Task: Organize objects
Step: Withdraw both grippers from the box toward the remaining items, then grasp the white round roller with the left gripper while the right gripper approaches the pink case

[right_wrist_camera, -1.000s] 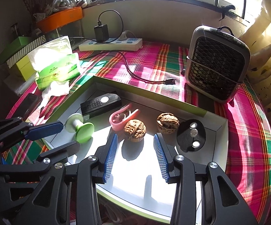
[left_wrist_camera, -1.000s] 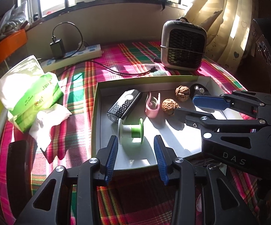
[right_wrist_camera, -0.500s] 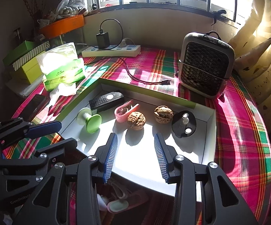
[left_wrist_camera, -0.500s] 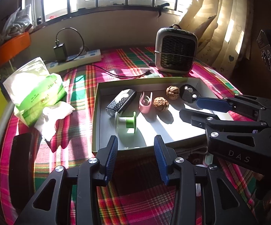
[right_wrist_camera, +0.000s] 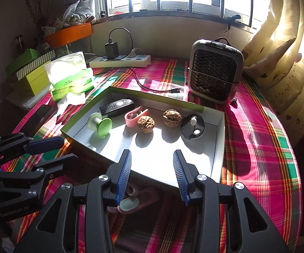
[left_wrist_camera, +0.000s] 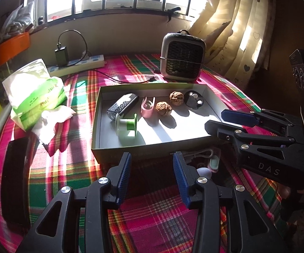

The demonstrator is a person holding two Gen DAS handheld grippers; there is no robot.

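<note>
sunlit plaid tabletop (left_wrist_camera: 72, 168) under a barred window. the shallow box (left_wrist_camera: 152, 145) holds two walnuts (right_wrist_camera: 145, 124), a pink clip (right_wrist_camera: 133, 115), a green spool (right_wrist_camera: 101, 125), a black remote (right_wrist_camera: 116, 106) and a black disc (right_wrist_camera: 192, 124). just outside its near wall, the left claw (left_wrist_camera: 151, 171) and right claw (right_wrist_camera: 152, 174) hover open and empty, the left having just widened.

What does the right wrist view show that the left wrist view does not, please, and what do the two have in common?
Only the right wrist view shows the striped box stacked at the left and the left gripper from outside. Only the left wrist view shows the right gripper from outside. Both show the tray, two walnuts, the pink clip, the green spool, the heater and the tissue pack.
</note>
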